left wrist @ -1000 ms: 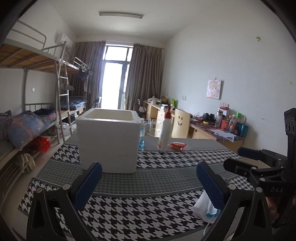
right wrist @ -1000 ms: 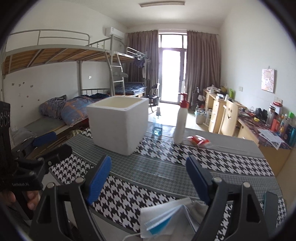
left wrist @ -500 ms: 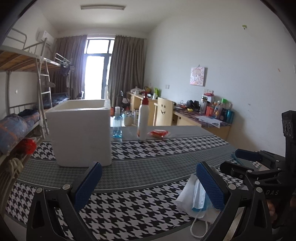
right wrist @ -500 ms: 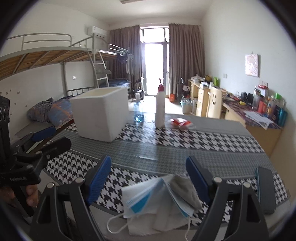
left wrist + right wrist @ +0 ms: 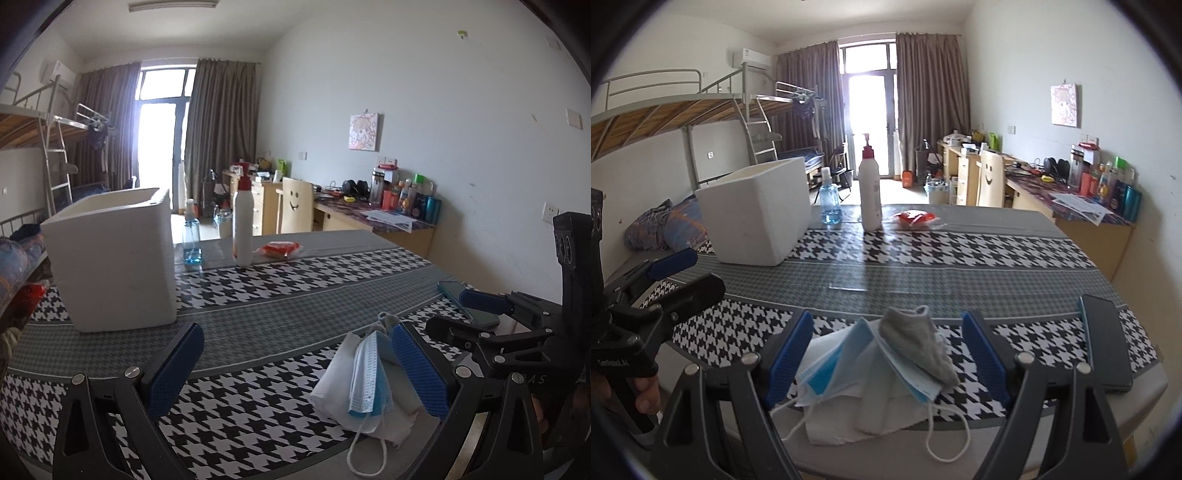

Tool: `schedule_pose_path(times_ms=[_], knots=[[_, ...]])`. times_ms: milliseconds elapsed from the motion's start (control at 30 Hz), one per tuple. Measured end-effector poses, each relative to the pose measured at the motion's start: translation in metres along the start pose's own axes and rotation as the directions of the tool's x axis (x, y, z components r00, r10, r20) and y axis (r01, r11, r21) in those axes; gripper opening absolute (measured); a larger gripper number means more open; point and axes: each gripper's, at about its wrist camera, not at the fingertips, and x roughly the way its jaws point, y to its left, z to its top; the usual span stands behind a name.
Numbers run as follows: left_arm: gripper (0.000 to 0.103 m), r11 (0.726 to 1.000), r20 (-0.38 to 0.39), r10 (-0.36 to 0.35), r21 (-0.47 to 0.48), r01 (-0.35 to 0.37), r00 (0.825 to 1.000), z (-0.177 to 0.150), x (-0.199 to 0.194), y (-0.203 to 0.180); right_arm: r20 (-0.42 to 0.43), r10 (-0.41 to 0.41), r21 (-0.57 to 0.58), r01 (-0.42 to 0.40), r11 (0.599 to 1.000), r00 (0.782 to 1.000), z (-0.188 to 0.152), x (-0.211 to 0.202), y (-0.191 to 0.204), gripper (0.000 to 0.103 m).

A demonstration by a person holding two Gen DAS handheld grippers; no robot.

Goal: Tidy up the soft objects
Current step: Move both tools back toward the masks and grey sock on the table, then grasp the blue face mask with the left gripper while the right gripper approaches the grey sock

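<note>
A pile of soft things lies at the table's near edge: a blue face mask [image 5: 846, 354] [image 5: 367, 376], a grey sock [image 5: 919, 343] on top, and white tissue paper [image 5: 849, 417] [image 5: 332, 380] beneath. My right gripper [image 5: 886, 354] is open, its blue pads on either side of the pile, just above it. My left gripper [image 5: 295, 369] is open and empty, left of the pile, its right pad [image 5: 417, 369] beside the mask. A white foam box [image 5: 114, 258] [image 5: 757, 210] stands open-topped at the far left.
A white pump bottle [image 5: 870, 192], a blue spray bottle [image 5: 829, 201] and a red packet [image 5: 916, 218] stand at the table's far side. A dark phone [image 5: 1104, 339] lies at the right edge. Desks and a bunk bed stand behind the houndstooth tablecloth [image 5: 923, 254].
Both grippers have swung right and moved toward the pile. The right gripper's pads now flank the mask and sock; the pile sits closer to the left gripper's right pad.
</note>
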Motion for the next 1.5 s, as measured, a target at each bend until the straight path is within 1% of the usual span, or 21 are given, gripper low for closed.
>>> schedule_pose_path(times_ms=[267, 467, 600, 700, 1000, 1033, 1167, 1200, 1300, 1400, 1467, 1500], knots=[[0.102, 0.999, -0.031, -0.036, 0.034, 0.037, 0.999, -0.003, 0.010, -0.015, -0.006, -0.034, 0.023, 0.034, 0.999, 0.999, -0.003, -0.002, -0.008, 0.086], [0.102, 0.996, -0.060, -0.061, 0.056, 0.064, 0.996, -0.003, 0.021, -0.022, -0.024, -0.060, 0.069, 0.062, 0.996, 0.998, -0.007, 0.000, -0.019, 0.086], [0.102, 0.994, -0.083, -0.075, 0.074, 0.081, 0.994, -0.003, 0.029, -0.028, -0.039, -0.109, 0.078, 0.111, 0.991, 0.993, -0.010, 0.005, -0.026, 0.086], [0.102, 0.992, -0.103, -0.088, 0.084, 0.097, 0.991, -0.005, 0.035, -0.032, -0.049, -0.120, 0.084, 0.124, 0.989, 0.992, -0.012, 0.008, -0.030, 0.086], [0.102, 0.990, -0.160, -0.085, 0.100, 0.102, 0.984, -0.006, 0.055, -0.040, -0.078, -0.126, 0.093, 0.133, 0.987, 0.989, -0.016, 0.017, -0.038, 0.086], [0.100, 0.989, -0.170, -0.084, 0.103, 0.102, 0.982, -0.007, 0.058, -0.041, -0.080, -0.127, 0.094, 0.134, 0.986, 0.989, -0.017, 0.017, -0.039, 0.086], [0.086, 0.986, -0.208, -0.096, 0.112, 0.121, 0.973, -0.010, 0.068, -0.047, -0.088, -0.124, 0.101, 0.132, 0.986, 0.988, -0.018, 0.020, -0.043, 0.086], [0.085, 0.986, -0.216, -0.097, 0.114, 0.124, 0.972, -0.011, 0.071, -0.048, -0.089, -0.123, 0.102, 0.131, 0.986, 0.988, -0.019, 0.021, -0.044, 0.086], [0.077, 0.984, -0.237, -0.094, 0.128, 0.127, 0.967, -0.014, 0.076, -0.052, -0.095, -0.119, 0.108, 0.129, 0.986, 0.988, -0.021, 0.023, -0.047, 0.086], [0.072, 0.982, -0.253, -0.095, 0.134, 0.133, 0.963, -0.017, 0.080, -0.056, -0.100, -0.115, 0.114, 0.126, 0.985, 0.988, -0.022, 0.025, -0.050, 0.086], [0.059, 0.980, -0.269, -0.102, 0.137, 0.143, 0.958, -0.018, 0.083, -0.057, -0.099, -0.112, 0.122, 0.124, 0.985, 0.989, -0.023, 0.025, -0.051, 0.086], [0.057, 0.980, -0.278, -0.101, 0.136, 0.143, 0.955, -0.018, 0.085, -0.058, -0.098, -0.109, 0.127, 0.121, 0.984, 0.989, -0.023, 0.025, -0.053, 0.086]])
